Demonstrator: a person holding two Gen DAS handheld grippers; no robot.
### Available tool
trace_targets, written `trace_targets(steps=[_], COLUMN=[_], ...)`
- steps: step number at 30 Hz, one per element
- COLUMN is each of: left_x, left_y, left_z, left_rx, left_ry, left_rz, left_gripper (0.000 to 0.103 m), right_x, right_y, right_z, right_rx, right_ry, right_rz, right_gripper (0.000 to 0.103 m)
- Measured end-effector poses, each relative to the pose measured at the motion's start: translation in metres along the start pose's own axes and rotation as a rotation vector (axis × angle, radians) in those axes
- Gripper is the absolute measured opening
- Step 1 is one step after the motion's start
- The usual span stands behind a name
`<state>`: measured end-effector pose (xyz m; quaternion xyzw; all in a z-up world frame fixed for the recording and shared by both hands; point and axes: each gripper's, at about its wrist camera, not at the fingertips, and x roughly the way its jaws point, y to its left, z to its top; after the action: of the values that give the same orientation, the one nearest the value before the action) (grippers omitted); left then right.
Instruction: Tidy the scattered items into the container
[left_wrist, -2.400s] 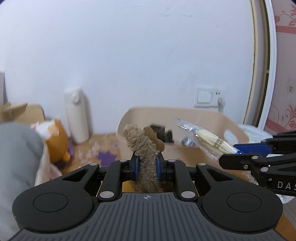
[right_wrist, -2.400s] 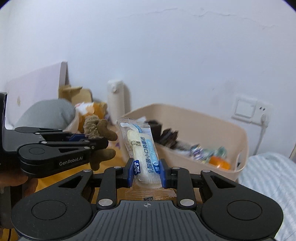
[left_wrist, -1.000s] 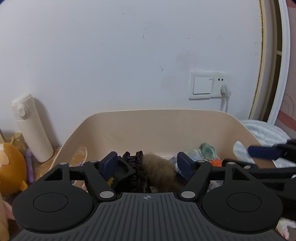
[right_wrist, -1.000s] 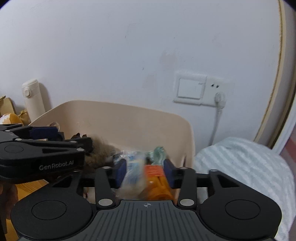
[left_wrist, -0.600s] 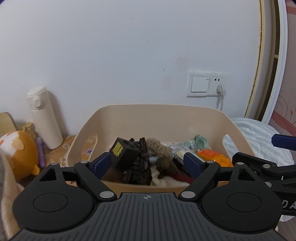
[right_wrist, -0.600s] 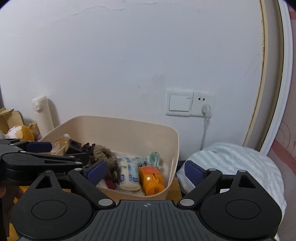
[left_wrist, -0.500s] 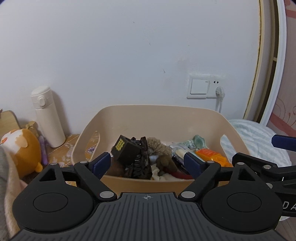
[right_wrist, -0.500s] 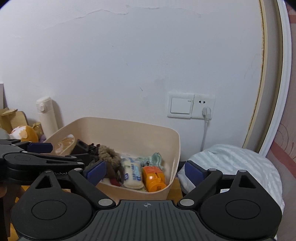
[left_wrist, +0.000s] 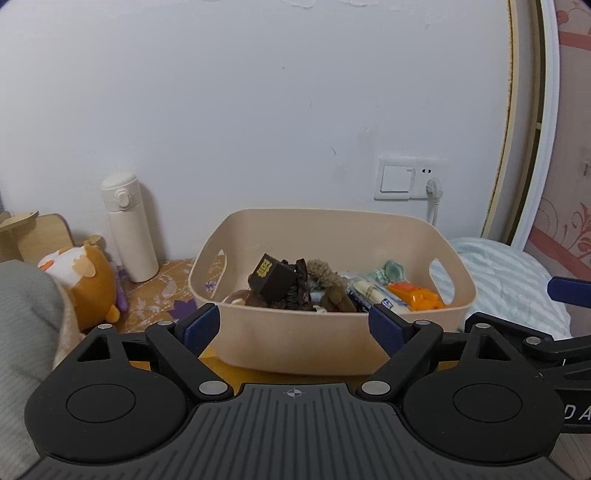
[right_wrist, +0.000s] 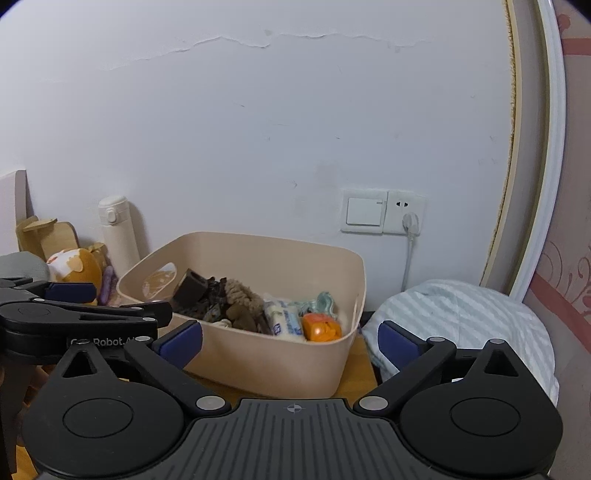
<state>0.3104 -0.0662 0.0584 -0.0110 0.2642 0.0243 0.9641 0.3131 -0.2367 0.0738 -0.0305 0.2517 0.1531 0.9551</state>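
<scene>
Both tools stand back from the beige container (left_wrist: 334, 334), lower centre of each frame. The left tool (left_wrist: 293, 325) has its jaws apart with nothing between them. The right tool (right_wrist: 290, 341) has just been opening and is likewise empty. The rope toy (left_wrist: 325, 271) and the wrapped snack (left_wrist: 371, 295) lie inside the container, among a dark box (left_wrist: 273, 278) and an orange item (left_wrist: 415, 295). The snack's long axis runs from mid-container toward the near rim, at lower right. Judged risk: the contents are heaped near rim height, so a further drop could roll an item out. A plush toy (left_wrist: 86, 275) at left sits outside, beside a white flask (left_wrist: 129, 229).
</scene>
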Motion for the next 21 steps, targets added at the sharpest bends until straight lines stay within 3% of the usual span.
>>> trace_targets(steps=[21], left_x=[-0.114], left_y=[0.013], left_z=[-0.072], left_rx=[-0.058], left_ry=[-0.022], left_rz=[-0.063], left_gripper=[0.089], right_x=[-0.11], right_y=[0.029], right_z=[-0.058], right_rx=[0.067], right_ry=[-0.072], right_rz=[0.03], right_gripper=[0.103])
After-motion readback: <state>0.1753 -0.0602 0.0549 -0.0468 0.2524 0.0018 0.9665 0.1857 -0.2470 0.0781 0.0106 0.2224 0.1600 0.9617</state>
